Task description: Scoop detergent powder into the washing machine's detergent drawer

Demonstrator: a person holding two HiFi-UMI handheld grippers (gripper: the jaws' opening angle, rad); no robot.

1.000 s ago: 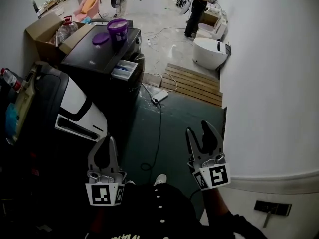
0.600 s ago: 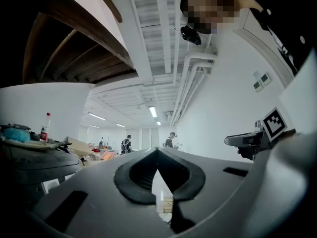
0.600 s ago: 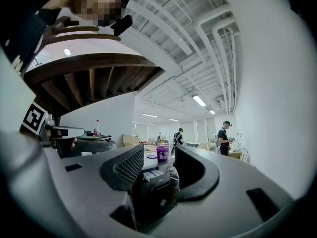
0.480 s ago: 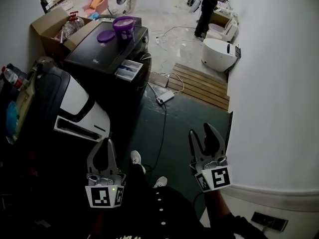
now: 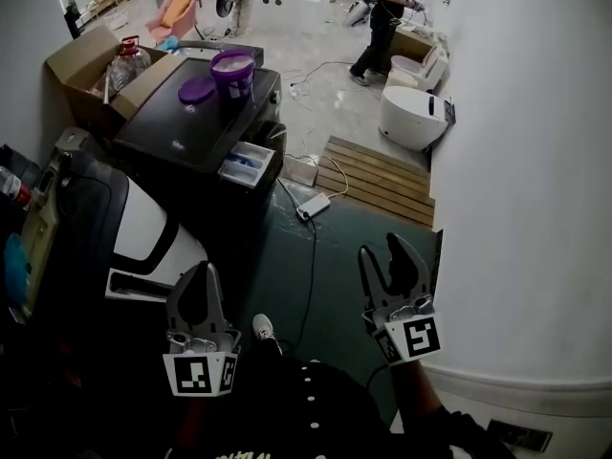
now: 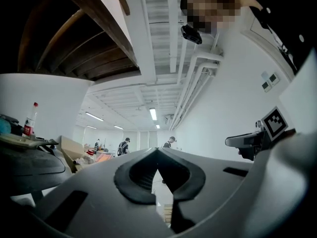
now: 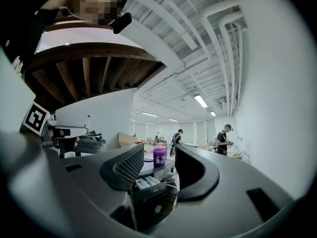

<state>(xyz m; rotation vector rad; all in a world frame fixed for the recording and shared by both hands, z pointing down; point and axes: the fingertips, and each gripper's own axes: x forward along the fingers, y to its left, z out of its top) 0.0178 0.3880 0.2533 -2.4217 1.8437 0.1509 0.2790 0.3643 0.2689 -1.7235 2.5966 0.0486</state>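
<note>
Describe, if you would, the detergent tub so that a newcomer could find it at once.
Find the dark washing machine left of the wooden slatted platform, its white drawer pulled open. On its top stands a purple tub, open, with pale powder showing. Unlike the flat purple lid lying beside it, it stands upright.

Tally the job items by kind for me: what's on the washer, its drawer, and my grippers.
Purple tub: 1
Purple lid: 1, lying beside the tub
Drawer: 1, pulled open
Grippers: 2, left gripper shut, right gripper open, both empty
Total: 5
</note>
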